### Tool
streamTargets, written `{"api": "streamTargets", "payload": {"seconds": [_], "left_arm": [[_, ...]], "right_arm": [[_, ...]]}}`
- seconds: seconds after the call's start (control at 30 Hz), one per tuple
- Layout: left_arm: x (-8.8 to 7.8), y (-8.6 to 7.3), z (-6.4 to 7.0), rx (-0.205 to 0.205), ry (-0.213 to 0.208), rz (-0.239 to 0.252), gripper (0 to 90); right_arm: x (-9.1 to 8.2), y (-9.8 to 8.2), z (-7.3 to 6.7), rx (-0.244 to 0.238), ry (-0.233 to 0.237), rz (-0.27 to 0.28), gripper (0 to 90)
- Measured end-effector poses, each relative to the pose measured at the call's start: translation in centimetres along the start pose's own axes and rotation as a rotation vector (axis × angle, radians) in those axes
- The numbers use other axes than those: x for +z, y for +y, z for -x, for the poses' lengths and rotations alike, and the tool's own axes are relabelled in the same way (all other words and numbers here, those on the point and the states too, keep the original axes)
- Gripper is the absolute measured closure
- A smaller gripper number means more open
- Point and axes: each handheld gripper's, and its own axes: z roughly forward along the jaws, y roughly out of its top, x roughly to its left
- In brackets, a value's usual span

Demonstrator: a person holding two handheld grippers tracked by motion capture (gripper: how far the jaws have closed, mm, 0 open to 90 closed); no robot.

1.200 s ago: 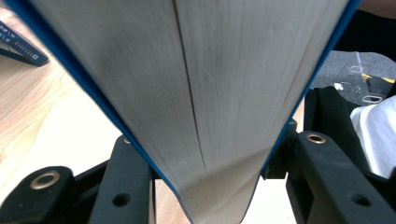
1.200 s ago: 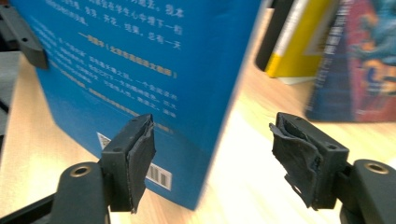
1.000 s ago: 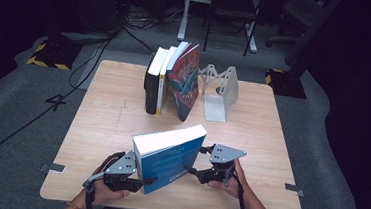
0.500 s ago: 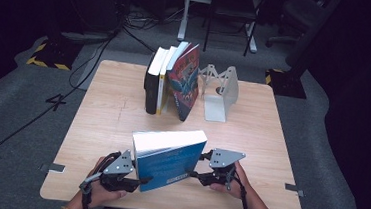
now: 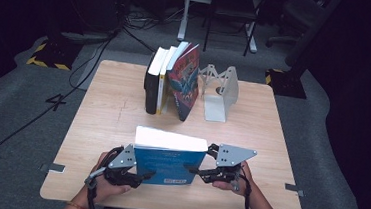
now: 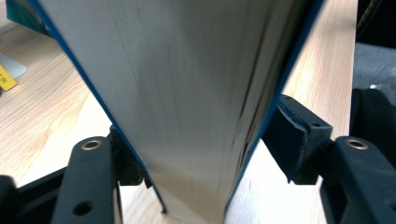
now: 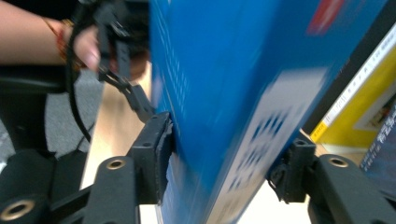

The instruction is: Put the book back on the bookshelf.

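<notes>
The left gripper point(image 5: 140, 173) has its jaws on either side of the blue book point(image 5: 169, 159), at the page edge; they have just been opening, and in the left gripper view the right pad point(image 6: 292, 135) stands a little clear of the cover, while the left pad is tucked behind the book, so contact there is hard to judge. The right gripper point(image 5: 199, 172) straddles the book's other end, its jaws having closed earlier in the last second; in its own view both pads point(image 7: 161, 154) sit against the blurred blue cover.

The book stands on edge near the front of the wooden table point(image 5: 112, 114), white pages point(image 6: 187, 93) upward, its lower edge hidden behind the grippers. Farther back a row of upright books point(image 5: 173, 81) leans beside a pale metal bookend point(image 5: 222, 92). Both forearms are cut off at the bottom of the high view.
</notes>
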Motion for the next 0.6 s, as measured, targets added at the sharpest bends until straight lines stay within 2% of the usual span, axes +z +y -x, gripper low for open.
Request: {"api": "streamTargets", "payload": {"seconds": [0.13,0.2,0.23,0.27,0.43,0.6], "left_arm": [[0.7,0.4,-0.7,-0.016,-0.034,0.018,33.4],[1.1,0.6,-1.1,-0.014,-0.050,0.025,32.0],[1.8,1.0,-1.4,-0.015,-0.071,0.029,30.8],[1.8,1.0,-1.4,-0.015,-0.071,0.029,30.5],[3.8,2.3,-1.8,0.008,-0.124,0.027,29.6],[6.2,3.8,-1.6,0.030,-0.164,0.029,28.1]], "right_arm": [[-0.6,0.4,-0.4,0.000,-0.005,-0.028,52.9],[-1.0,0.5,-0.5,0.001,-0.003,-0.034,55.3],[-1.5,0.5,-0.6,0.012,-0.010,-0.043,56.9],[-1.5,0.5,-0.6,0.012,-0.010,-0.043,56.9],[-3.3,0.0,-0.4,0.046,-0.028,-0.051,58.6],[-5.6,-0.9,-0.4,0.063,-0.063,-0.059,59.4]]}}
